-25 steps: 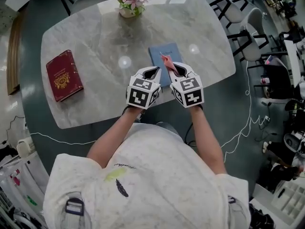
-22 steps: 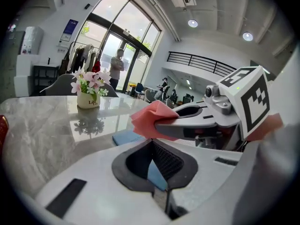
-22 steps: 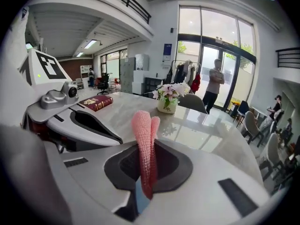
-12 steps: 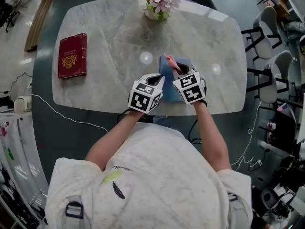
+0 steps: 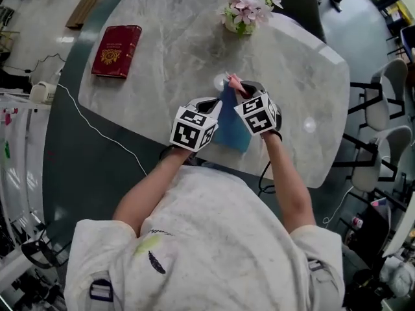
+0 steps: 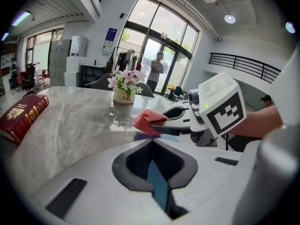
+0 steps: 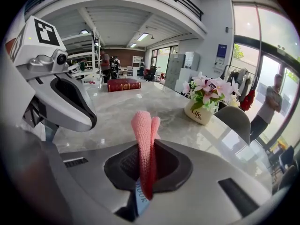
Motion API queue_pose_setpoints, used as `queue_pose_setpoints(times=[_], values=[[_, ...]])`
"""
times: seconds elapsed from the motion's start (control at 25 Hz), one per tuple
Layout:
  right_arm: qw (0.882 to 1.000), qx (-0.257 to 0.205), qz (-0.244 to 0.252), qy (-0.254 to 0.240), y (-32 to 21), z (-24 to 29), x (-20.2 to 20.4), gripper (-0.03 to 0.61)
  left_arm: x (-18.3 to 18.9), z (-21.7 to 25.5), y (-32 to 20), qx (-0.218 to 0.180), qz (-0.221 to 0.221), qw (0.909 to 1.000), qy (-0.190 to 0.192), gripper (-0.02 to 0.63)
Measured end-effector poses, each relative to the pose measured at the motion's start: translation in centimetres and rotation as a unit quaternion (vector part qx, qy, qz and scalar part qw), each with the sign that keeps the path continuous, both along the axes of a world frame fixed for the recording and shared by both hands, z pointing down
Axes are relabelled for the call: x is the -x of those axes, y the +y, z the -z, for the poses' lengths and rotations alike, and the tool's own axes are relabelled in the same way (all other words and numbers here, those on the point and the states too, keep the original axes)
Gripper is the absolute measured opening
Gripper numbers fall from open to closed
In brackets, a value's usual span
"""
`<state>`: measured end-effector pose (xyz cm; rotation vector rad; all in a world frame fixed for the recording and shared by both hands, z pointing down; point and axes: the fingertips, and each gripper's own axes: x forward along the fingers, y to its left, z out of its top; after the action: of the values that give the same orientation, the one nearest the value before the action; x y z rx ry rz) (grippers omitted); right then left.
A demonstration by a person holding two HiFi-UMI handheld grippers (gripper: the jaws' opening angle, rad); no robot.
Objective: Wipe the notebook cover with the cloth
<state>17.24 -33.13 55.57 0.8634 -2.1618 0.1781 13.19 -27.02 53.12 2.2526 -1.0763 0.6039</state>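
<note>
The left claw (image 6: 152, 149) is clamped on the near edge of the blue notebook (image 5: 231, 129), which shows in its own view as a thin blue strip pinched between the jaws. The rest of the notebook runs forward from that claw and fills the gap between the two claws, over the table (image 5: 162, 50) near its front edge. I cannot tell whether it rests on the marble or is held just clear of it. The right claw (image 7: 145, 170) is closed on the pink cloth (image 7: 144, 135), and a folded tuft stands out past its tips. A small blue printed tab low in the same jaws is probably the cloth's label. The tuft sits at the notebook's far end, just ahead and to the right of the left claw's tips. As I read it, the setup is done and the wiping stroke is about to start. The next move calls for tipping the right claw down so the cloth, not the hard tips, meets the cover. It can then draw the cloth along the cover while the left claw steadies the notebook. The red book (image 5: 117, 50) lies well left of the left claw, and the flowers (image 5: 245, 8) stand well ahead of the right claw.
</note>
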Motion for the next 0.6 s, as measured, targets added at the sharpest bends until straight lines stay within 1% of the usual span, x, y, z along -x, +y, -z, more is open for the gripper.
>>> queue_pose_setpoints(times=[0.16, 0.32, 0.44, 0.6], values=[[0.999, 0.008, 0.032, 0.011, -0.5, -1.2, 0.8, 0.015, 2.0, 0.0, 0.8, 0.002, 0.05, 0.9987, -0.012, 0.006], [0.999, 0.022, 0.04, 0.006, -0.2, -2.0, 1.0, 0.015, 2.9, -0.5, 2.1, 0.017, 0.08, 0.9965, -0.019, 0.006], [0.998, 0.03, 0.045, 0.006, 0.4, -2.6, 1.4, 0.015, 3.0, -0.5, 2.9, 0.022, 0.084, 0.996, -0.022, 0.006], [0.998, 0.038, 0.046, 0.005, 1.6, -3.0, 1.7, 0.015, 2.7, -0.2, 3.8, 0.018, 0.074, 0.9969, -0.021, 0.006]])
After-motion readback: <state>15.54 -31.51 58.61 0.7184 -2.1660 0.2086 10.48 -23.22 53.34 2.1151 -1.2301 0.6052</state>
